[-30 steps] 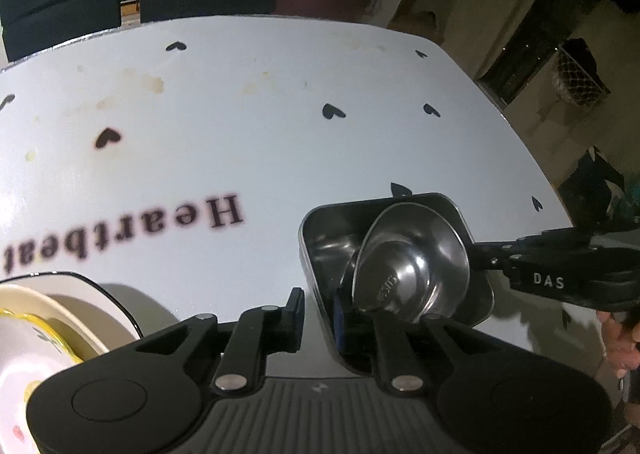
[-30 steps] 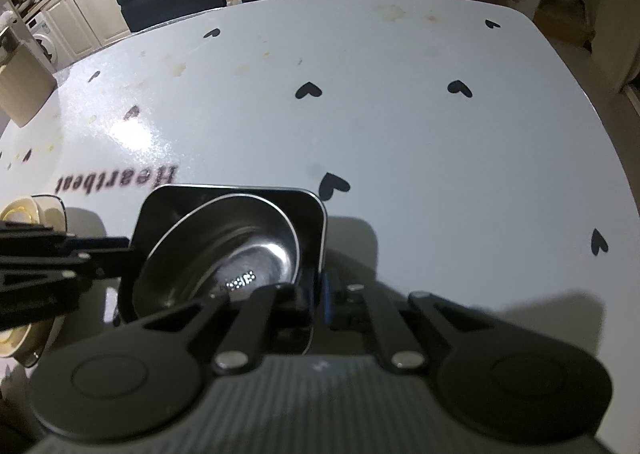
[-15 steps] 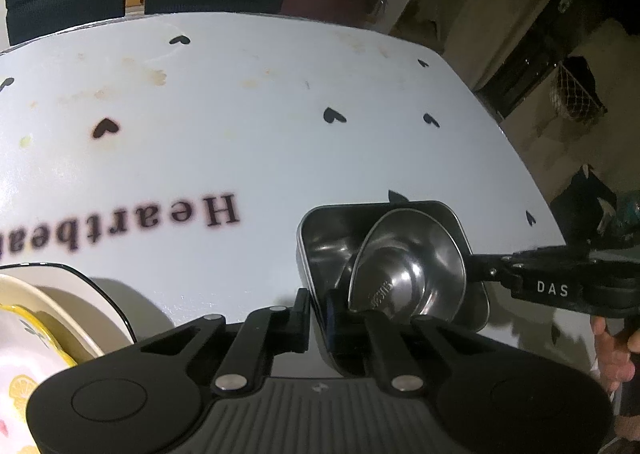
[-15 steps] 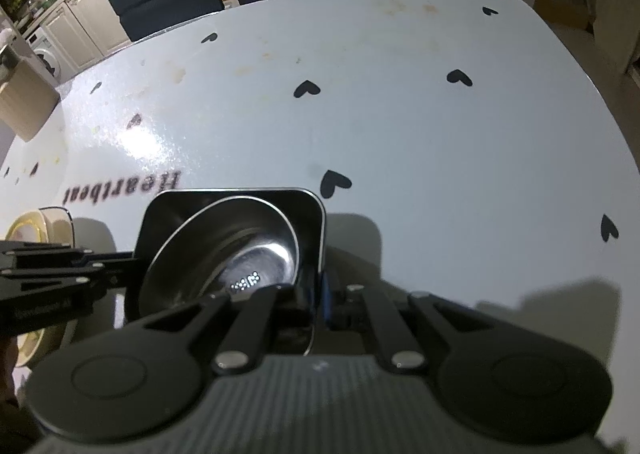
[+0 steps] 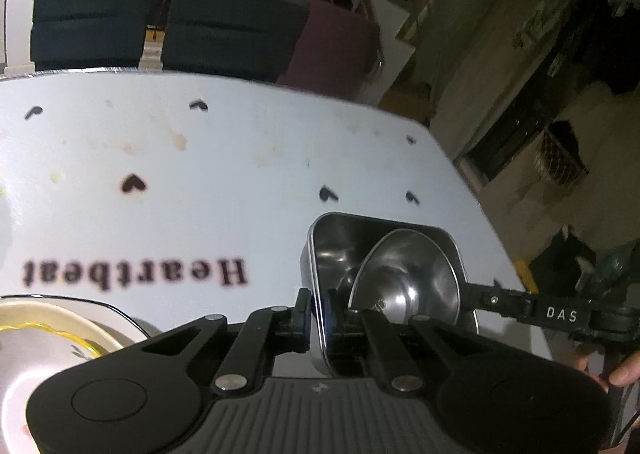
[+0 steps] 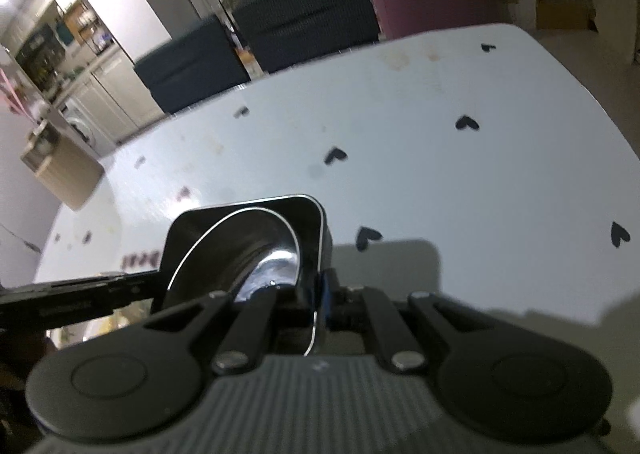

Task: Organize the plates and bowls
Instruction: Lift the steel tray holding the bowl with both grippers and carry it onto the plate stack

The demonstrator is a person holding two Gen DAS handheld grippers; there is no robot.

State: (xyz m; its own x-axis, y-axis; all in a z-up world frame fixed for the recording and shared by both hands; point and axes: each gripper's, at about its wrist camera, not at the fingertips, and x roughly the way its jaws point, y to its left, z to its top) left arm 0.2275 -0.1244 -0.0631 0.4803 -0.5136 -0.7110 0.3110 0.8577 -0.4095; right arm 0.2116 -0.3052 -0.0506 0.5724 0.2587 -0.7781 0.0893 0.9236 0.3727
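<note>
Both grippers, angled steeply downward, clench opposite walls of the steel tray (image 5: 344, 238): left gripper (image 5: 316, 310), right gripper (image 6: 318, 302).

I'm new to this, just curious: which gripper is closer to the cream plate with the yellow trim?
Left. The left gripper, clamped on the steel tray's near wall, has the cream plate right beside it. The right gripper grips the tray's opposite wall, farther from the plate.

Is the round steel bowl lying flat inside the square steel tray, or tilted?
Tilted: the round bowl leans inside the square tray, one rim edge raised.
</note>
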